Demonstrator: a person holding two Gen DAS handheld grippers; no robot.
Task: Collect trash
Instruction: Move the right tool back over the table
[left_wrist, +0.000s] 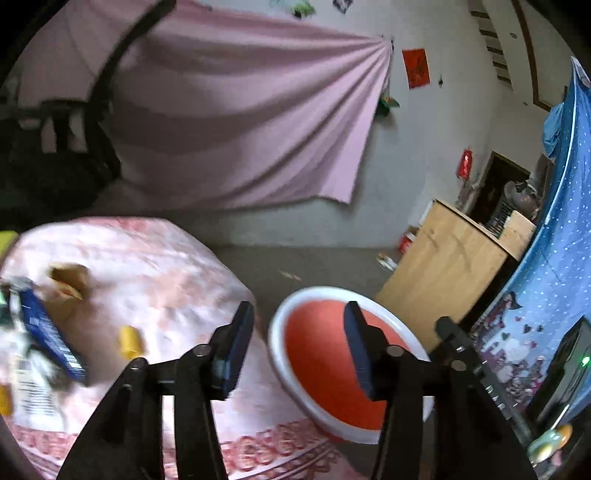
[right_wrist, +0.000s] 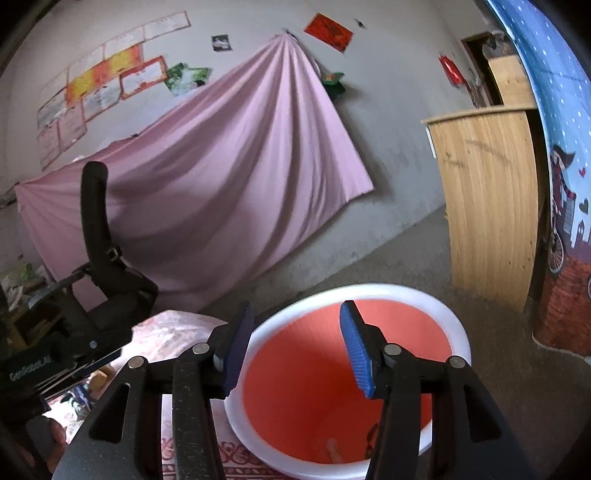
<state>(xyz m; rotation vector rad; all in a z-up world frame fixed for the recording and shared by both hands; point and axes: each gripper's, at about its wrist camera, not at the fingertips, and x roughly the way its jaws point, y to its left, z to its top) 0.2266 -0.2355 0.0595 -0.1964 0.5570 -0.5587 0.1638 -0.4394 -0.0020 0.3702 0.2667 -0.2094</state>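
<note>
Both grippers hang over the red bin with its white rim, which stands on the floor just beside the table in its pink patterned cloth. The left gripper has its jaws about half apart with nothing between the pads; the right gripper is the same — half open, empty, aimed down into the bin's mouth. Something pale lies at the bottom of the bin, too dim to name.

This looks like the end of a drop: both tools are free above the bin. More trash waits on the table — a blue wrapper, a small yellow piece and a brown scrap, all blurred. The next move likely calls for swinging 1 gripper toward the table, lowering open jaws around a piece, and closing firmly.
</note>
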